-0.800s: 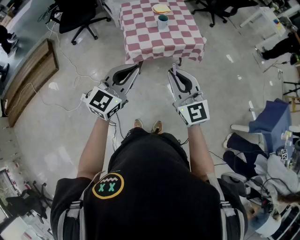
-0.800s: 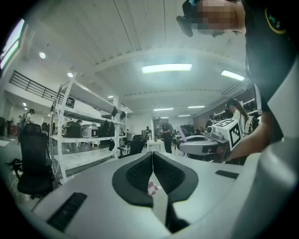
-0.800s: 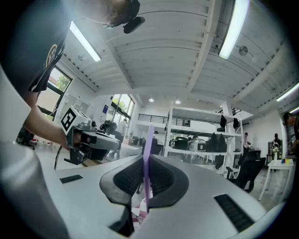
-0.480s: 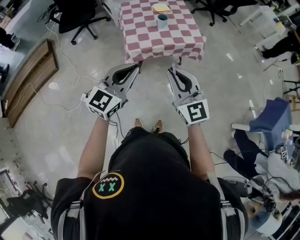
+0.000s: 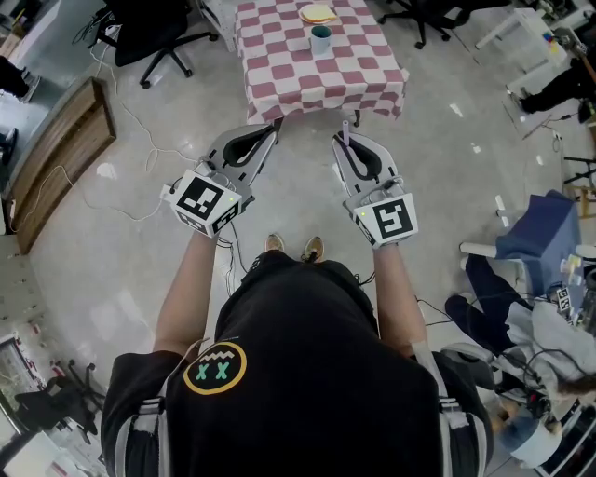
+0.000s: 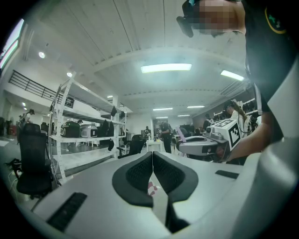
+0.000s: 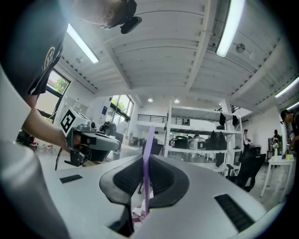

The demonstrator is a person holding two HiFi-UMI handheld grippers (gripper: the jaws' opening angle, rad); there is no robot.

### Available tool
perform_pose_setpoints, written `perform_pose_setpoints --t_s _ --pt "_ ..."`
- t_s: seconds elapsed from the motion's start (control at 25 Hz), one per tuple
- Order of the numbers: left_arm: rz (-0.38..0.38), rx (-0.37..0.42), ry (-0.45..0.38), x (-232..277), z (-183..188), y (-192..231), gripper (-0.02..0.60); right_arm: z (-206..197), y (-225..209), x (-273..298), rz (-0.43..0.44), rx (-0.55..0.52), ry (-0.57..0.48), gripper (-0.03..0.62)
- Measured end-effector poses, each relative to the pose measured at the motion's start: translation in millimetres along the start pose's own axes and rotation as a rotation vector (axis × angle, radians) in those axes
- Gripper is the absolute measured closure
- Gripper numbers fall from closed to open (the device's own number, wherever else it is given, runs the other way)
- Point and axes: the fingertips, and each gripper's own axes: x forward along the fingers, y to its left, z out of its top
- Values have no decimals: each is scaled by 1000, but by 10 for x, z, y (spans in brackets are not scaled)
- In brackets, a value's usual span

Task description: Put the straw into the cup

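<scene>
Right gripper (image 5: 345, 142) pinches a thin purple plastic straw (image 7: 146, 158) upright; left gripper (image 5: 276, 128) is pressed together. Well ahead, the teal cup (image 5: 320, 39) stands on a red-checked tabletop (image 5: 279, 65) near a yellow plate (image 5: 318, 14), with a black office chair (image 5: 154, 33) alongside.

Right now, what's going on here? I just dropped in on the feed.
A person stands back from the checkered table, with a gripper in each hand, both held level. The right gripper is shut on a thin purple straw that sticks out past its jaws. The left gripper is shut and empty. The cup stands on the table, well clear of both grippers, so the straw is not yet in it.
</scene>
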Motion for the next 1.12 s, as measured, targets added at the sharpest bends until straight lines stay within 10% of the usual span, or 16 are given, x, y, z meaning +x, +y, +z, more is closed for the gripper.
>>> perform_pose_setpoints --t_s 1.12 --pt "46 31 6 366 172 -675 561 7 -378 -593 42 9 -54 543"
